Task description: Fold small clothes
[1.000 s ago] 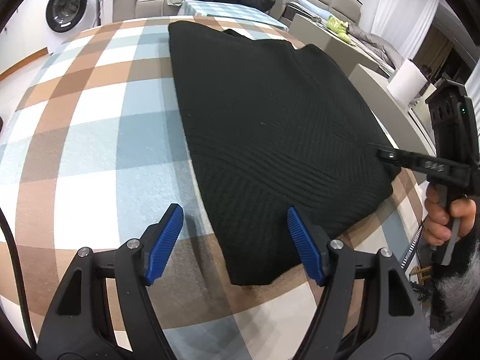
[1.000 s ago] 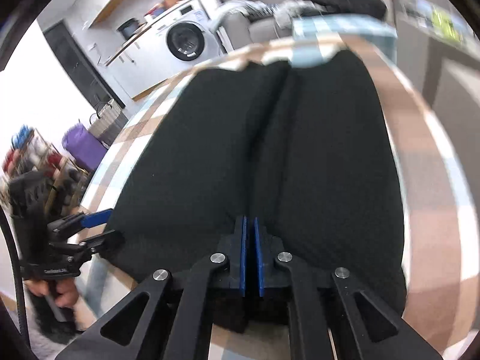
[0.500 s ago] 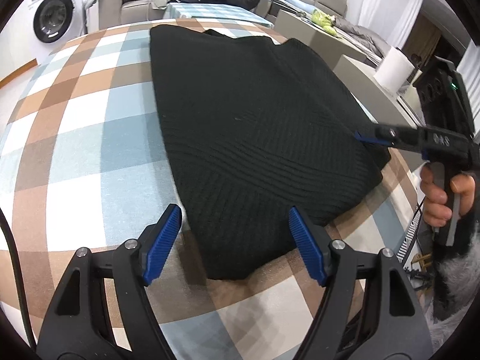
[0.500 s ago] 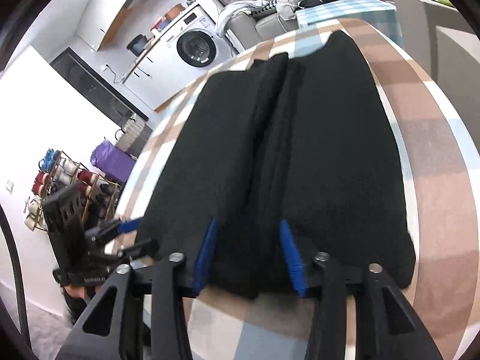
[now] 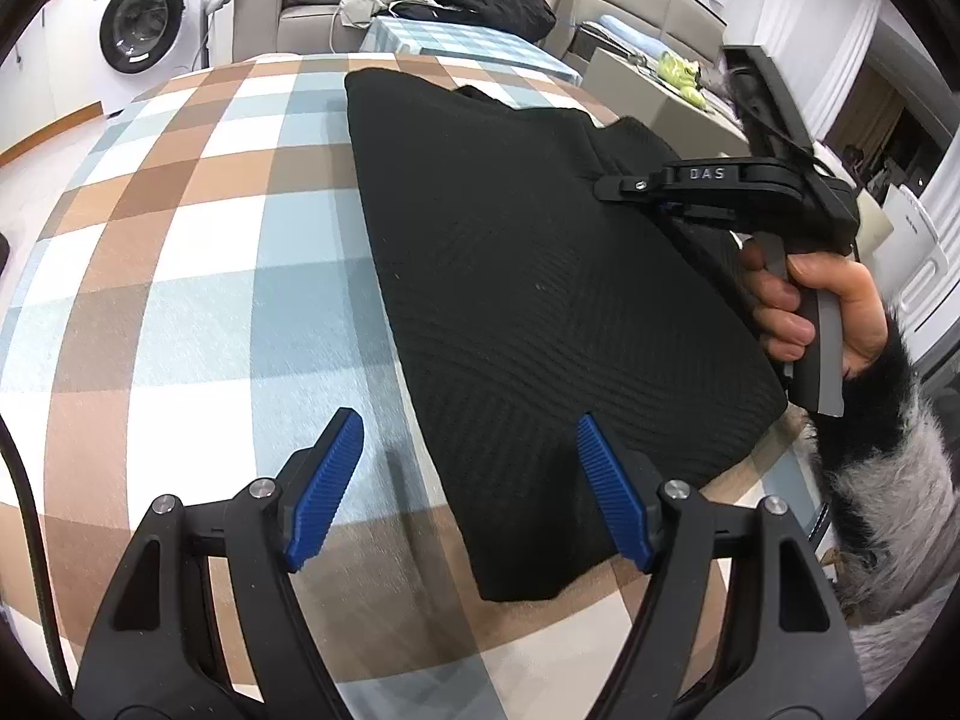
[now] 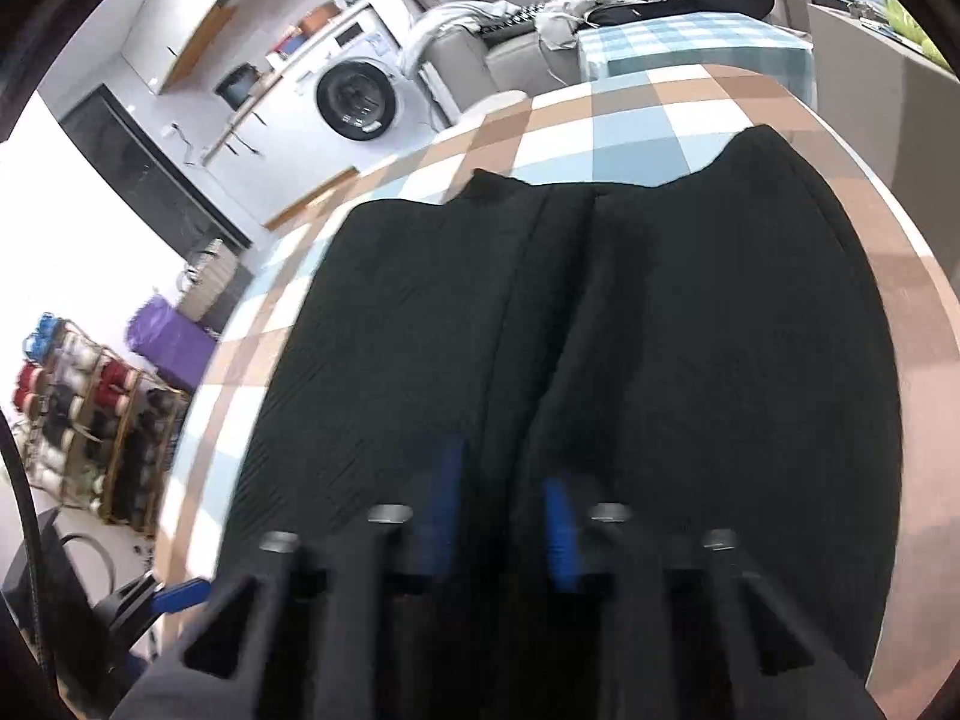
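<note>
The left gripper (image 5: 468,480) stands wide and empty over the near corner of the black knit sweater (image 5: 540,300). The right gripper (image 6: 498,516) is closing, blurred, above the sweater's middle crease; whether it pinches cloth I cannot tell. The sweater lies on the checked tablecloth (image 5: 198,252), sides apparently folded in; the crosswise fold seems left.
</note>
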Tool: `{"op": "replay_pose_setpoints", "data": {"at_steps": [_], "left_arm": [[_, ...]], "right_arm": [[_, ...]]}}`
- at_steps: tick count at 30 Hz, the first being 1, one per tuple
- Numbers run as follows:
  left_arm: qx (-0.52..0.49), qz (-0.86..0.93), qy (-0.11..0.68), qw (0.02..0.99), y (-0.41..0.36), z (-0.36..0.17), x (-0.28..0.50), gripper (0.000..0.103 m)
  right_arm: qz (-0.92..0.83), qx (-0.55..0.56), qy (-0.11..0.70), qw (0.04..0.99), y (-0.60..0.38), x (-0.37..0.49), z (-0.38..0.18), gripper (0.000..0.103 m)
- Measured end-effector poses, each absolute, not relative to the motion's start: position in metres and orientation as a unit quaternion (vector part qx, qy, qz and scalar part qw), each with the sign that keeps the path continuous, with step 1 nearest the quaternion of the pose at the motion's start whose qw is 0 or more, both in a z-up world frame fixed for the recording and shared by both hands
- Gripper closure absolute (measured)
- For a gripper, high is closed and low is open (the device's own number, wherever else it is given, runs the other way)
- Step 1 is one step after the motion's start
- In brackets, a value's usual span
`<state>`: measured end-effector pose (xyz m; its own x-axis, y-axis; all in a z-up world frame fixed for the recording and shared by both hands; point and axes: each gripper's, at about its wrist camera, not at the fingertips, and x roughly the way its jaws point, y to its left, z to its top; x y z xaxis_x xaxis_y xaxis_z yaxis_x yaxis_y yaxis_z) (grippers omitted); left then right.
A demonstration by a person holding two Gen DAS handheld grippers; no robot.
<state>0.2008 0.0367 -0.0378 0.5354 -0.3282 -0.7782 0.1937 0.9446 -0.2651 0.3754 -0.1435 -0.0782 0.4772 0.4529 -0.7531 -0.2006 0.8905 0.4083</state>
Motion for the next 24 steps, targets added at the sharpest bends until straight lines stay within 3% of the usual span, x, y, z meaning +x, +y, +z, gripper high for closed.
{"op": "replay_pose_setpoints", "data": {"at_steps": [4,8,13,16,22,23,24], "left_arm": [[-0.078,-0.149,0.452,0.876,0.04,-0.031,0.203,0.032],[-0.074,-0.154,0.456,0.873,0.038,-0.035,0.206,0.031],[-0.076,-0.156,0.47,0.866,0.032,-0.046,0.208,0.031],[-0.081,-0.156,0.472,0.864,0.03,-0.048,0.206,0.031],[-0.076,-0.159,0.476,0.861,0.027,-0.052,0.206,0.031],[-0.076,-0.161,0.477,0.861,0.026,-0.052,0.206,0.031],[-0.076,-0.162,0.477,0.86,0.026,-0.052,0.206,0.031]], "right_arm": [[0.197,0.103,0.412,0.884,-0.152,0.354,-0.032,0.095],[0.143,0.094,0.435,0.884,-0.177,0.359,-0.043,0.093],[0.159,0.151,0.484,0.847,-0.2,0.362,-0.073,0.083],[0.194,0.172,0.483,0.836,-0.208,0.336,-0.069,0.07],[0.209,0.17,0.485,0.832,-0.212,0.259,-0.077,0.071],[0.206,0.17,0.476,0.838,-0.213,0.251,-0.078,0.075],[0.204,0.164,0.47,0.843,-0.211,0.247,-0.077,0.089]]}}
